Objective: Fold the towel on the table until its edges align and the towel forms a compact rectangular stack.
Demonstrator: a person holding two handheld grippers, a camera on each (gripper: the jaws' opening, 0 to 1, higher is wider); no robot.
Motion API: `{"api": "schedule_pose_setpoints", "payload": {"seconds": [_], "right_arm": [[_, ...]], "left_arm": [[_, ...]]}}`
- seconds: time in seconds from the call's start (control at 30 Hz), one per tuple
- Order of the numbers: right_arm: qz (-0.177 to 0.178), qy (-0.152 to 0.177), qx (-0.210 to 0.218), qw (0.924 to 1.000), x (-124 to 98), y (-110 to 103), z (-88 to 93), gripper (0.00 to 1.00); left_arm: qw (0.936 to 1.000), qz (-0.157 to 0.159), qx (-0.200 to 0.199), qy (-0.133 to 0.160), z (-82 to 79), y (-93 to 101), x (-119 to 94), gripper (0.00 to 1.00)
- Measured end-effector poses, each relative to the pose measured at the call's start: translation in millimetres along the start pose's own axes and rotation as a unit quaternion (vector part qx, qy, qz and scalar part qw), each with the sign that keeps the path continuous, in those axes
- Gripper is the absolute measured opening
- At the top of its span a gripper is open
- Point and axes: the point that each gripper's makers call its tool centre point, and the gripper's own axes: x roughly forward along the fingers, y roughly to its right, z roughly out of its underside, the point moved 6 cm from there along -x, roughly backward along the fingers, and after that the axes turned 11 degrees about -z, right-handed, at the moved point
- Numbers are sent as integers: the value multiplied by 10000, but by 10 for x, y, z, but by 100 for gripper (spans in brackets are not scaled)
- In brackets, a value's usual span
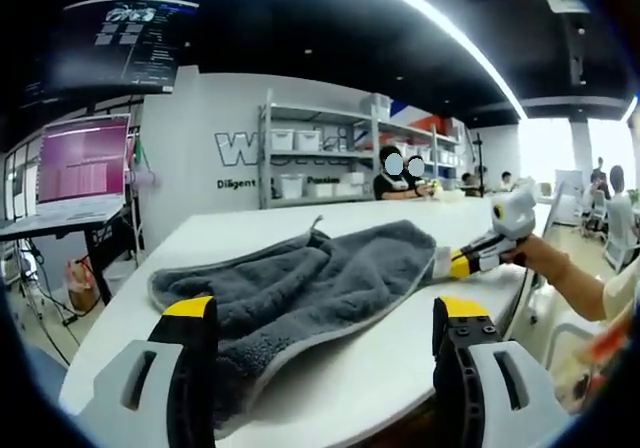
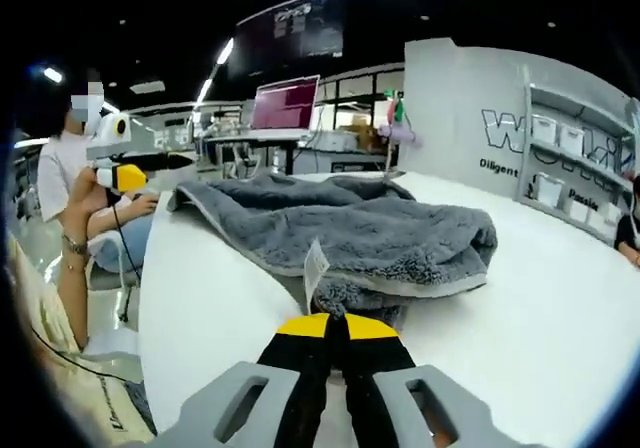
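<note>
Left gripper view shows the white table point(image 1: 400, 368) carrying the rumpled grey towel point(image 1: 300, 288). Its left gripper point(image 1: 325, 318) has jaws spread wide, holding nothing. Right gripper point(image 2: 335, 330) has jaws closed on the towel's near edge.

Bright, even indoor light from a long ceiling strip point(image 1: 440, 23); far windows point(image 1: 565, 148) are blown out white. The white worktop point(image 1: 370, 368) shows mild glare and only soft shadows under the towel point(image 2: 350, 228). Fisheye bends straight lines towards the edges. The near grippers look slightly soft.
</note>
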Motion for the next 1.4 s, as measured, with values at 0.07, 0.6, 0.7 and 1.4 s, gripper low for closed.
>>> {"api": "schedule_pose_setpoints", "payload": {"seconds": [0.07,0.6,0.7,1.4], "right_arm": [[157,-70,-296,9994,-34,13,-55,0],[1115,-769,-2123,9678,-367,183,-527,0],[1314,-902,-2482,9555,-436,241,-637,0],[1919,-912,-3321,9190,-643,559,-1680,0]], "left_arm": [[10000,-5,-12,15,-5,-14,-4,87],[9997,-167,-94,-150,105,-133,46,86],[9995,-206,-120,-210,137,-163,59,86],[9983,-237,-177,-502,288,-218,167,84]]}}
